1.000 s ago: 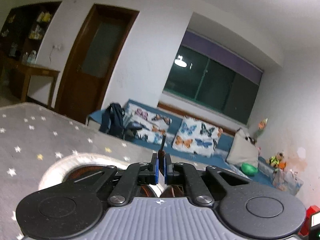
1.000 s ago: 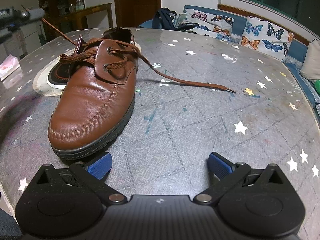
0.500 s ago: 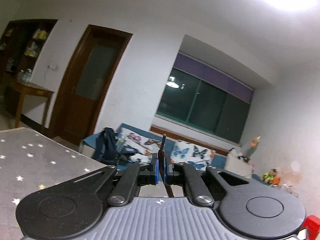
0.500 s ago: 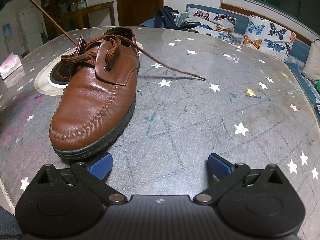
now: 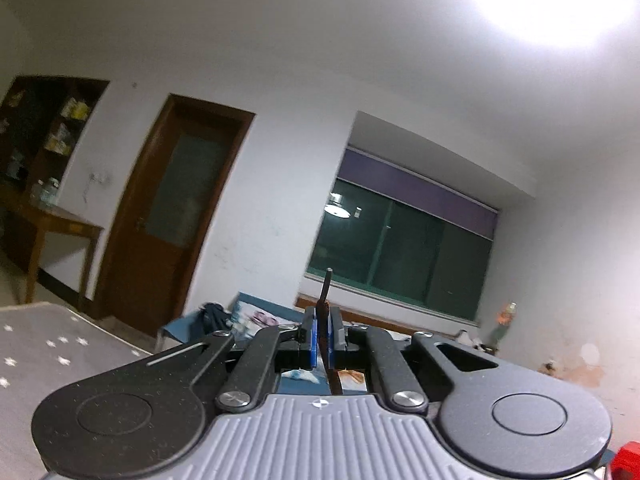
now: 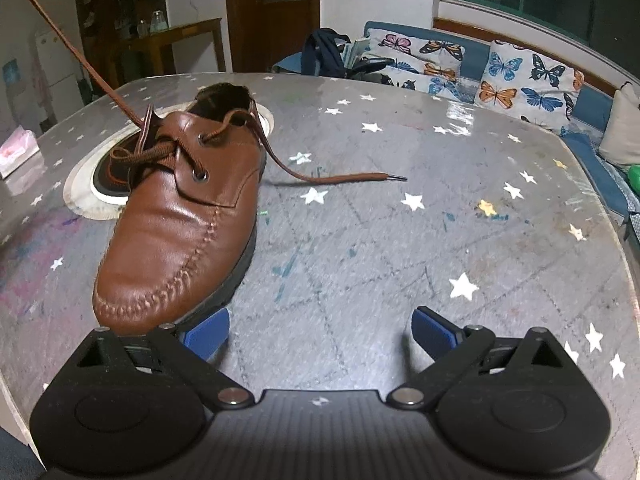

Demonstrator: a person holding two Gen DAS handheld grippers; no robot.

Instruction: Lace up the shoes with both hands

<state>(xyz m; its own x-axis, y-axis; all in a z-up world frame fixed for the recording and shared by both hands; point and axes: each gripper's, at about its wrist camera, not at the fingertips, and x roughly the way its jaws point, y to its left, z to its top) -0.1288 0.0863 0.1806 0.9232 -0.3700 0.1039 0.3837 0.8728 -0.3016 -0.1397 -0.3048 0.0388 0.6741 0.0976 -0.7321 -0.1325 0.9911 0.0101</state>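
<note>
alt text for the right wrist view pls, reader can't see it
A brown leather shoe sits on a star-patterned table, one lace end lying loose to its right, the other lace end pulled taut up and off to the upper left. The right tongs are open near the toe, holding nothing.

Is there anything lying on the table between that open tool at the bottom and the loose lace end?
Nothing visible. Only bare starred table lies between the open right tool and the loose lace end. The brown shoe sits off to the left, beside that path.
</note>
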